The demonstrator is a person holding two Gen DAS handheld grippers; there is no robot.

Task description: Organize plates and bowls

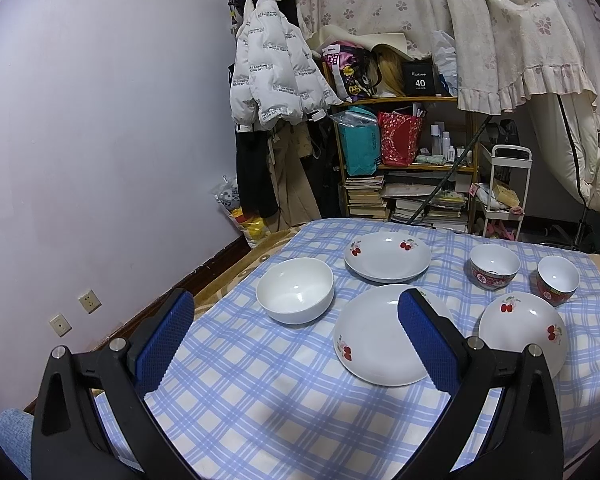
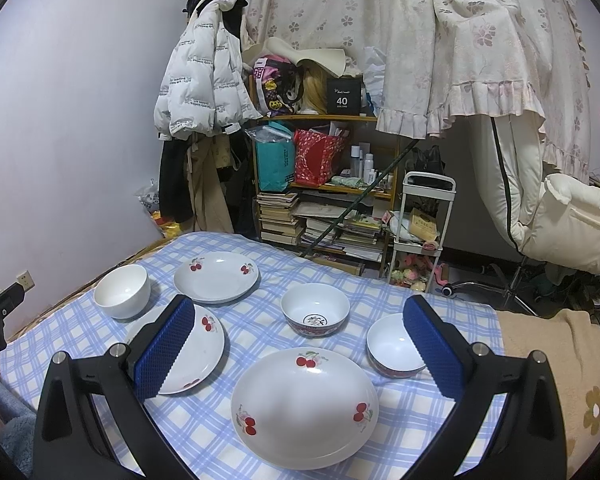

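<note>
On the blue checked tablecloth [image 1: 260, 380] lie three white cherry-print plates: a far one [image 1: 387, 256] [image 2: 216, 277], a middle one [image 1: 376, 340] [image 2: 198, 354] and a near right one [image 1: 520, 328] [image 2: 305, 406]. A plain white bowl [image 1: 295, 290] [image 2: 121, 291] stands at the left. Two red-patterned bowls stand at the right, a larger one [image 1: 495, 266] [image 2: 315, 309] and a smaller one [image 1: 557, 280] [image 2: 392, 346]. My left gripper [image 1: 296, 304] is open and empty above the cloth before the white bowl. My right gripper [image 2: 300, 312] is open and empty above the near right plate.
A beige blanket [image 2: 548, 360] covers the surface right of the cloth. Behind stand a cluttered wooden shelf [image 2: 324, 184] with books, a white cart [image 2: 420, 232], hanging coats [image 1: 272, 80] and a white chair [image 2: 560, 220]. The wall [image 1: 100, 140] is on the left.
</note>
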